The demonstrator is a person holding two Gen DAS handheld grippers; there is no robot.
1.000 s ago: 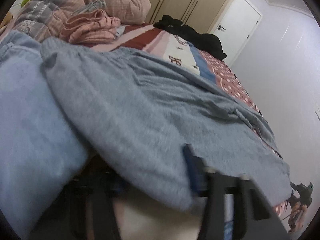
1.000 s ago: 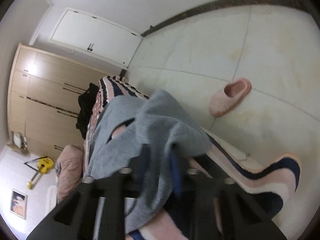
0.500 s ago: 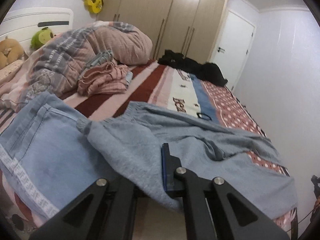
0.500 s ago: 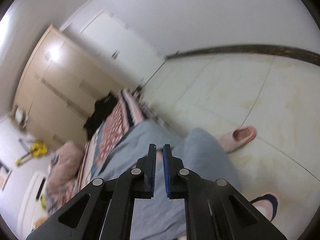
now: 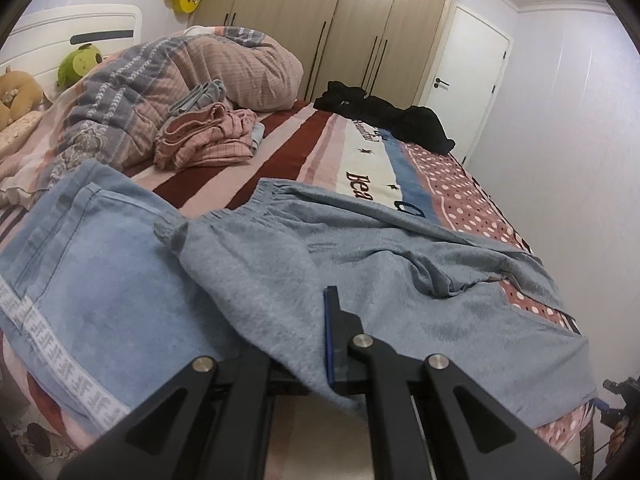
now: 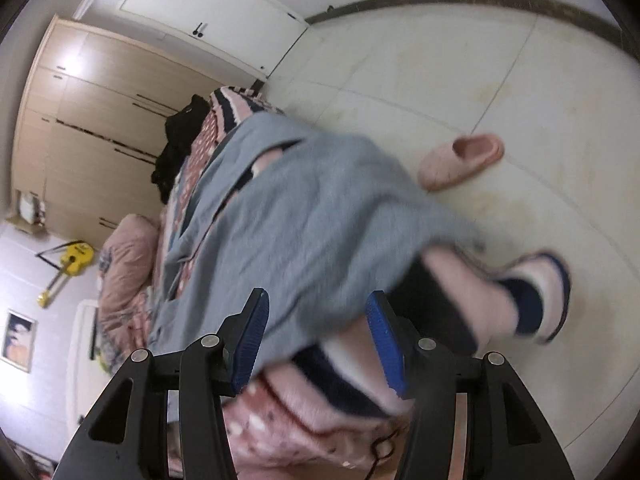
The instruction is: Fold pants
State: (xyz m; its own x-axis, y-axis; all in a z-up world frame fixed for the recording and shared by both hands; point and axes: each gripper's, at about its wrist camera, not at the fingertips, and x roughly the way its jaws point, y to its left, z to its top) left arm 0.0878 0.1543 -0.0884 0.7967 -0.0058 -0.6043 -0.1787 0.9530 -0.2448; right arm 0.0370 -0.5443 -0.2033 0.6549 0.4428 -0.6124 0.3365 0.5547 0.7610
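Note:
Grey pants (image 5: 360, 264) lie spread across the striped bedspread (image 5: 304, 148), waistband toward the left. My left gripper (image 5: 320, 344) is shut on the pants' near edge; the cloth covers its left finger, and only the right finger with its blue pad shows. In the right wrist view the pants (image 6: 312, 216) are blurred, and their leg end hangs over the bed's edge. My right gripper (image 6: 316, 340) is opening. Its blue pads stand wide apart, with the cloth's lower edge lying loosely between them and neither pad pressing on it.
Light blue jeans (image 5: 80, 280) lie left of the grey pants, partly under them. Folded pink clothes (image 5: 204, 140), a rumpled duvet (image 5: 180, 68) and black clothing (image 5: 384, 120) lie farther back. A pink slipper (image 6: 460, 160) sits on the tiled floor (image 6: 500, 60) beside the bed.
The left gripper rose and pulled back with the pants' edge, so the pants now lie flatter. The right gripper let go of the leg end, swung away shut, and now stands open at the hem.

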